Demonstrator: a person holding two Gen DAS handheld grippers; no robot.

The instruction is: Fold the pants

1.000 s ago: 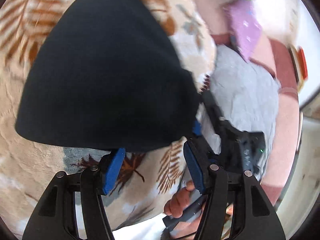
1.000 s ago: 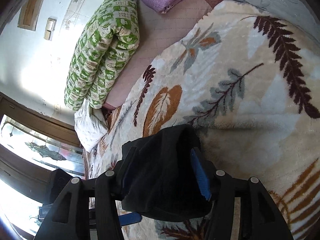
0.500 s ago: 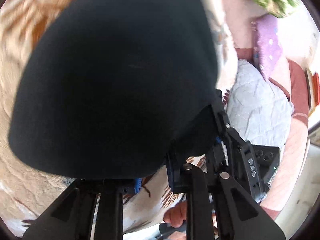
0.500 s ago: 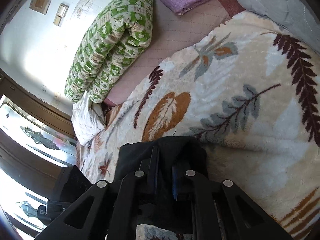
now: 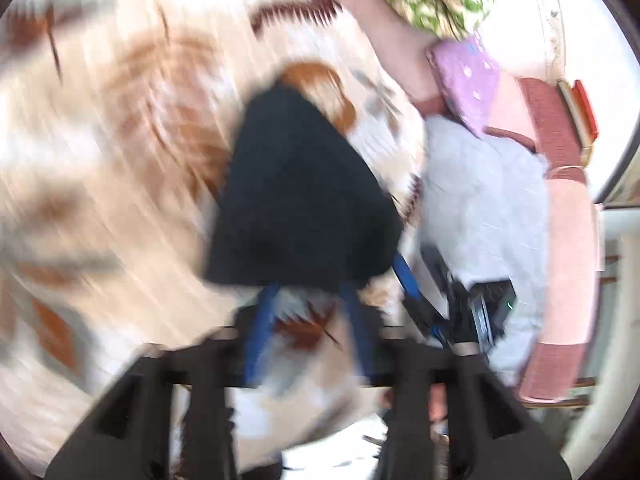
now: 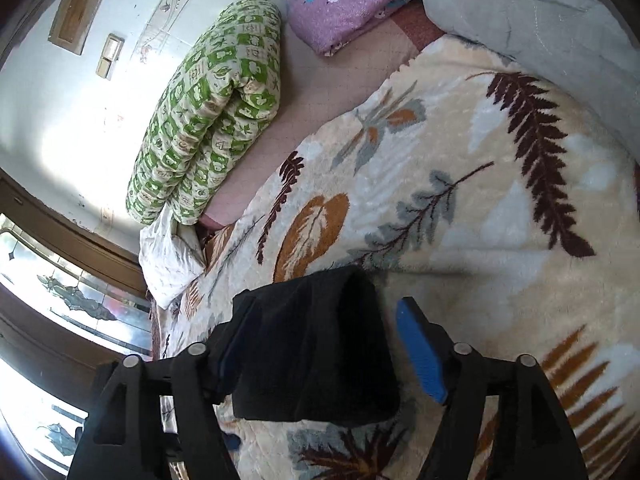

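The pants point(image 6: 316, 344) lay on the blanket point(image 6: 460, 216) as a compact black bundle, folded thick, with a rounded fold at the far end and a straight lower edge near the camera. No seams or waistband could be made out.

The right gripper point(image 6: 320, 344) stood wide open. The bundle sat between its fingers, against the left pad, which was mostly hidden by cloth, while the blue right pad point(image 6: 420, 356) stood clear of the fabric with a gap of blanket showing.

The left-wrist view was heavily blurred. There the pants point(image 5: 300, 200) showed as a dark wedge on the blanket point(image 5: 120, 160), just ahead of the left gripper point(image 5: 308, 292). Its blue pads point(image 5: 260, 332) were spread apart with patterned blanket visible between them, and nothing was pinched. The right gripper point(image 5: 436, 312) appeared beside the bundle's right corner.

Beyond the blanket lay a rolled green quilt point(image 6: 208, 116), a folded purple cloth point(image 6: 348, 0) and a grey cover point(image 6: 540, 20) on the bed. No containers were visible.
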